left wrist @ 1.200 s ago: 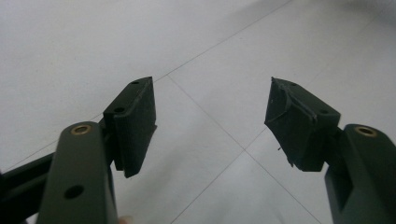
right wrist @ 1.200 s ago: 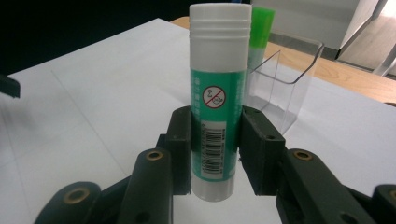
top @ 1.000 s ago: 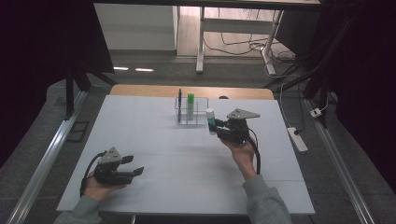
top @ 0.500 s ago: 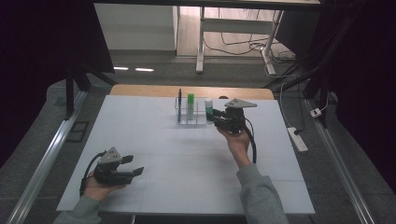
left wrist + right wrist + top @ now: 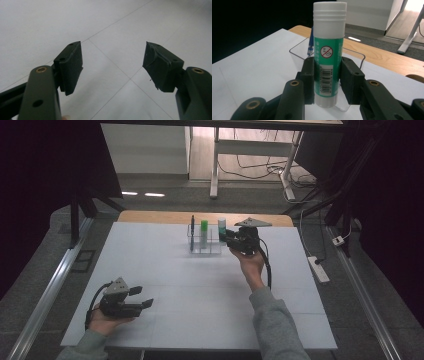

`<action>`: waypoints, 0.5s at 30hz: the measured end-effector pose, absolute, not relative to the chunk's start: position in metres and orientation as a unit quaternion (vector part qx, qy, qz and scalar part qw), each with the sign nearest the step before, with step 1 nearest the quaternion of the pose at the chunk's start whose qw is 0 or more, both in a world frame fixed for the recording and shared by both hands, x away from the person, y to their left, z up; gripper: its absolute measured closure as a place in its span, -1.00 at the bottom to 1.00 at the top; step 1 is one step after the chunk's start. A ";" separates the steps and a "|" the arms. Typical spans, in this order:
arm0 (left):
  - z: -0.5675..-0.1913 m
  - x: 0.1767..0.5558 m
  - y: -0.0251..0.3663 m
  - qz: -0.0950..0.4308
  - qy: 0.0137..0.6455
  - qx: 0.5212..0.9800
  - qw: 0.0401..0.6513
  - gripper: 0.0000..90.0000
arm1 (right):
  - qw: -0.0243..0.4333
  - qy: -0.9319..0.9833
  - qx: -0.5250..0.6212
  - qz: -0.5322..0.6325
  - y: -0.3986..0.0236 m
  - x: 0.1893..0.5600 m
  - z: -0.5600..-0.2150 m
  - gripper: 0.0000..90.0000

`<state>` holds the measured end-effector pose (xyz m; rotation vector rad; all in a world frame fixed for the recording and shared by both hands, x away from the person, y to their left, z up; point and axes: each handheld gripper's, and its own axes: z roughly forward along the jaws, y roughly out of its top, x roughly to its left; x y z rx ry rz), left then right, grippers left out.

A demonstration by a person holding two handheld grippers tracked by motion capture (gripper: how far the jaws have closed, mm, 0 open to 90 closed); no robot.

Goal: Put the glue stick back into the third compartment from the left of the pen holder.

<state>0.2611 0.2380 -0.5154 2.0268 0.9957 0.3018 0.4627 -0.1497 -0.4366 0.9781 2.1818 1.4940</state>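
Note:
My right gripper (image 5: 328, 82) is shut on a glue stick (image 5: 328, 55) with a white cap and a green label, and holds it upright. In the high view the glue stick (image 5: 221, 226) hangs at the right end of a clear holder (image 5: 202, 245) at the back middle of the table, with the right gripper (image 5: 226, 240) just to its right. A green stick (image 5: 204, 229) and a dark pen (image 5: 192, 225) stand in the holder. In the right gripper view the holder (image 5: 298, 53) and a blue pen (image 5: 310, 46) lie just behind the glue stick. My left gripper (image 5: 142, 297) rests open at the near left; nothing is between its pads (image 5: 71, 65).
The white table top (image 5: 165, 280) has a wooden strip (image 5: 150, 216) along its far edge. A white power strip (image 5: 318, 268) lies on the floor to the right. Desk legs and cables stand beyond the table.
The right hand has carried the glue stick away from the person and slightly left, up to the holder's right end. The left hand has stayed still.

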 end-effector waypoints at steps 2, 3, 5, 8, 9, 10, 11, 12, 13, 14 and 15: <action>-0.516 0.261 0.238 0.120 0.398 0.809 0.416 -0.30 | 0.163 0.762 0.345 0.523 -0.149 0.466 -0.437 0.45; -0.516 0.261 0.238 0.120 0.398 0.809 0.416 -0.30 | 0.161 0.761 0.347 0.525 -0.149 0.468 -0.437 0.45; -0.516 0.262 0.238 0.120 0.398 0.809 0.416 -0.30 | 0.161 0.760 0.348 0.525 -0.148 0.471 -0.437 0.45; -0.516 0.262 0.238 0.120 0.398 0.808 0.417 -0.30 | 0.163 0.759 0.349 0.524 -0.144 0.478 -0.438 0.45; -0.516 0.262 0.239 0.120 0.398 0.808 0.418 -0.30 | 0.163 0.758 0.350 0.526 -0.143 0.480 -0.438 0.45; -0.516 0.262 0.239 0.120 0.399 0.807 0.418 -0.30 | 0.164 0.757 0.350 0.526 -0.142 0.482 -0.439 0.45; -0.516 0.262 0.240 0.120 0.400 0.807 0.418 -0.30 | 0.165 0.758 0.352 0.524 -0.140 0.484 -0.439 0.45; -0.516 0.262 0.240 0.120 0.400 0.807 0.418 -0.30 | 0.164 0.757 0.353 0.524 -0.139 0.487 -0.440 0.45; -0.516 0.262 0.240 0.120 0.400 0.807 0.418 -0.30 | 0.164 0.758 0.353 0.524 -0.138 0.489 -0.440 0.45; -0.516 0.262 0.240 0.120 0.400 0.807 0.418 -0.30 | 0.166 0.757 0.353 0.524 -0.136 0.491 -0.441 0.45; -0.516 0.262 0.241 0.119 0.400 0.807 0.418 -0.30 | 0.166 0.757 0.353 0.524 -0.135 0.493 -0.441 0.45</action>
